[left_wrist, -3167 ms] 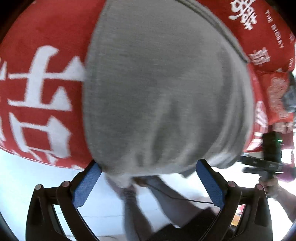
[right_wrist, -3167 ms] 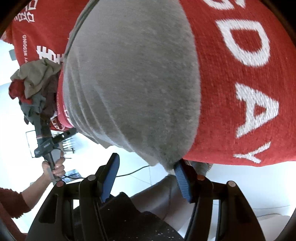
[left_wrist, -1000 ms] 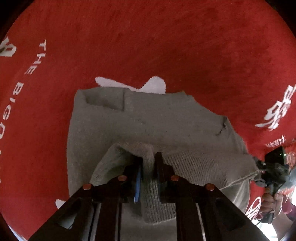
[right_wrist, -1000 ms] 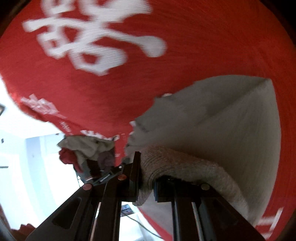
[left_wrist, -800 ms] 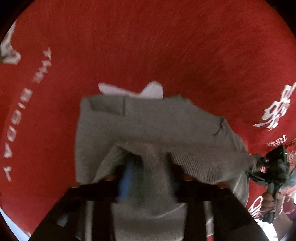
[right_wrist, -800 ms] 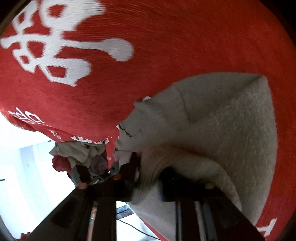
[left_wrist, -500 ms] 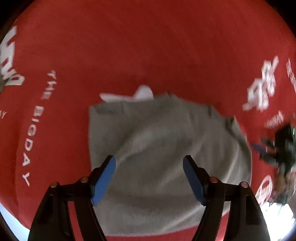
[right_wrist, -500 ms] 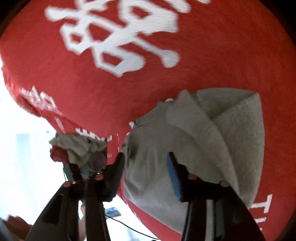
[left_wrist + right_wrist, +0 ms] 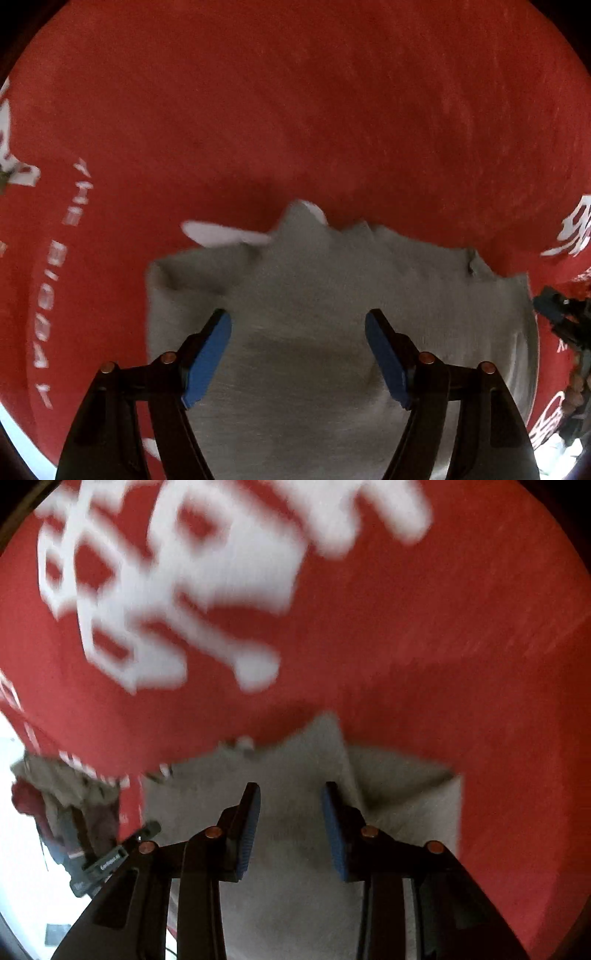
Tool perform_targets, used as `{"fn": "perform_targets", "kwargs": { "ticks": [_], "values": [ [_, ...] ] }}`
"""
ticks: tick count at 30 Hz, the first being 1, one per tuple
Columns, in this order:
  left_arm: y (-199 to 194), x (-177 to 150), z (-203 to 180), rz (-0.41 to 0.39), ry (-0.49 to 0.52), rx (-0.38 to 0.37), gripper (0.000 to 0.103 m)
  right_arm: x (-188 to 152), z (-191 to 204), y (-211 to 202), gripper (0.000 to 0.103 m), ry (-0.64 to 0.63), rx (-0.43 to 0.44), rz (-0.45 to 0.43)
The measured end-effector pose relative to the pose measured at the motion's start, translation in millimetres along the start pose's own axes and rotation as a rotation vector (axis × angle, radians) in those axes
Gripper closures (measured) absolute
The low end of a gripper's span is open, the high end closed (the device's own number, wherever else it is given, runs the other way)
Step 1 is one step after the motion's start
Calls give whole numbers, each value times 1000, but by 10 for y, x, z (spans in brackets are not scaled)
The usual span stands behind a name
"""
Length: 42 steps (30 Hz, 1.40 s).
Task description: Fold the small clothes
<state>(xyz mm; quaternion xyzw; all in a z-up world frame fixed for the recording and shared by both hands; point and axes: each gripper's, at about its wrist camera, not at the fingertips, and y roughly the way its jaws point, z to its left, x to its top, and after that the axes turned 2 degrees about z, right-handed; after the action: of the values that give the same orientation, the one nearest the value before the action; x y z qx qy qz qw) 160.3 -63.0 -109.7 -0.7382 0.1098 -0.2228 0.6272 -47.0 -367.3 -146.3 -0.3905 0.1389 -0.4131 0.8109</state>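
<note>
A grey knitted garment (image 9: 314,280) lies folded on a red cloth (image 9: 295,110) with white lettering. My left gripper (image 9: 297,315) hovers over its middle, blue pads wide apart and nothing between them. In the right wrist view the same grey garment (image 9: 406,805) shows a folded flap at its right side. My right gripper (image 9: 290,788) stands open just above it, with only the flat fabric below its pads. The right gripper's body (image 9: 565,321) also shows at the far right edge of the left wrist view.
A heap of unfolded small clothes (image 9: 55,786) sits at the cloth's left edge in the right wrist view, with the other gripper's black body (image 9: 107,860) in front of it. Bare red cloth (image 9: 461,627) spreads beyond the garment. A white floor shows past the cloth's edge.
A second ago both grippers were shut on the garment's folded-over edge. Both have let go, opened and lifted off. The garment now lies flat and folded.
</note>
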Motion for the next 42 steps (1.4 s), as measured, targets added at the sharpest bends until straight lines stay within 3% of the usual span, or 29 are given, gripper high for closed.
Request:
{"fn": "perform_targets", "kwargs": {
  "ticks": [5, 14, 18, 23, 27, 29, 31, 33, 34, 35, 40, 42],
  "values": [
    [-266, -240, 232, 51, 45, 0, 27, -207, 89, -185, 62, -29, 99, 49],
    [-454, -1078, 661, 195, 66, -105, 27, -1568, 641, 50, 57, -41, 280, 266],
    [-443, -1294, 645, 204, 106, -181, 27, -2183, 849, 400, 57, 18, 285, 312],
    [-325, -1321, 616, 201, 148, -243, 29, -2580, 870, 758, 57, 138, 263, 303],
    [-223, -1293, 671, 222, 145, -286, 49, -2727, 794, 872, 57, 229, 242, 255],
    [-174, -1301, 671, 241, 150, -312, 79, -2736, 744, 912, 57, 280, 242, 225],
    [-156, -1306, 681, 260, 170, -315, 93, -2714, 685, 948, 57, 347, 260, 191],
    [-210, -1318, 682, 252, 193, -313, 95, -2685, 638, 952, 64, 404, 277, 158],
    [-254, -1323, 689, 244, 199, -318, 95, -2663, 645, 919, 91, 399, 265, 146],
    [-310, -1344, 719, 235, 206, -319, 95, -2634, 681, 865, 95, 372, 244, 138],
    [-240, -1630, 908, 264, 234, -245, 95, -2679, 861, 743, 95, 182, 131, 186],
    [-243, -1659, 969, 244, 201, -266, 95, -2731, 810, 814, 96, 166, 72, 222]
  ]
}}
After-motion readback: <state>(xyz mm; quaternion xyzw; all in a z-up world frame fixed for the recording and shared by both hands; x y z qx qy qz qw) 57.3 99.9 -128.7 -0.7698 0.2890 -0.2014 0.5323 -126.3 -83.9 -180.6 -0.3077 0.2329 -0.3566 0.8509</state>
